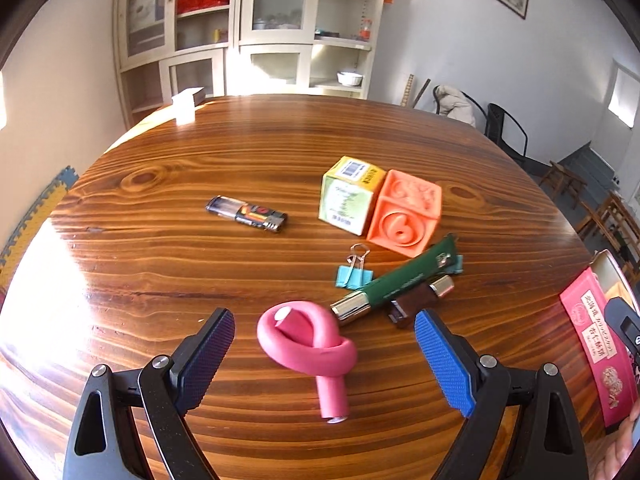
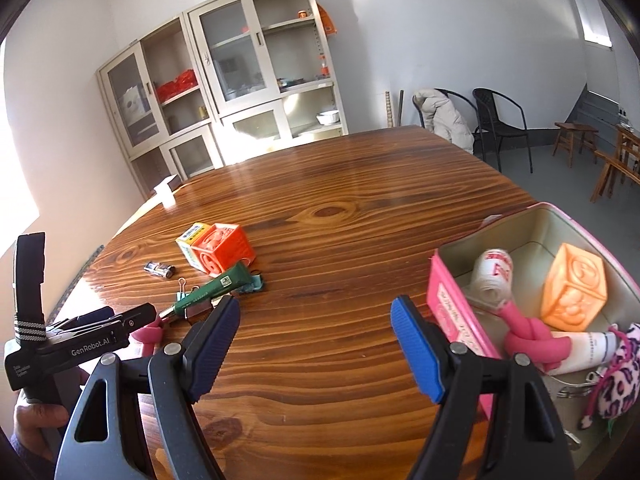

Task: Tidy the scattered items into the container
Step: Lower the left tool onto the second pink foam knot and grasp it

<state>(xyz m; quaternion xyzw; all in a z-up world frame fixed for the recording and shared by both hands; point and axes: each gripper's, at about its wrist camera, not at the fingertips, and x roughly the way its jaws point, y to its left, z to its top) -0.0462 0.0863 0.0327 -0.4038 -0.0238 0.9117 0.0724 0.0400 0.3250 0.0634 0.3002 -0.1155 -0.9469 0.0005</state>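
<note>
My left gripper (image 1: 325, 318) hangs open just above the wooden table (image 1: 200, 280), and a pink knotted foam tube (image 1: 308, 344) lies between its blue pads, untouched. Beyond it lie a green pen-like case (image 1: 404, 280), a teal binder clip (image 1: 354, 274), an orange number cube (image 1: 406, 212), a green-yellow box (image 1: 348, 200) and a lighter (image 1: 247, 214). My right gripper (image 2: 316, 308) is open and holds nothing, just left of the pink tin (image 2: 452, 308). In the tin are a pale orange cube (image 2: 574, 286), a tape roll (image 2: 494, 276), another pink knot (image 2: 532, 340) and a leopard plush (image 2: 624, 376).
A small white box (image 1: 185, 108) stands at the table's far left edge. Cabinets (image 2: 240, 80) line the back wall and black chairs (image 2: 500, 124) stand past the table's right side. A hand (image 2: 36, 412) grips the left tool's black body (image 2: 80, 346).
</note>
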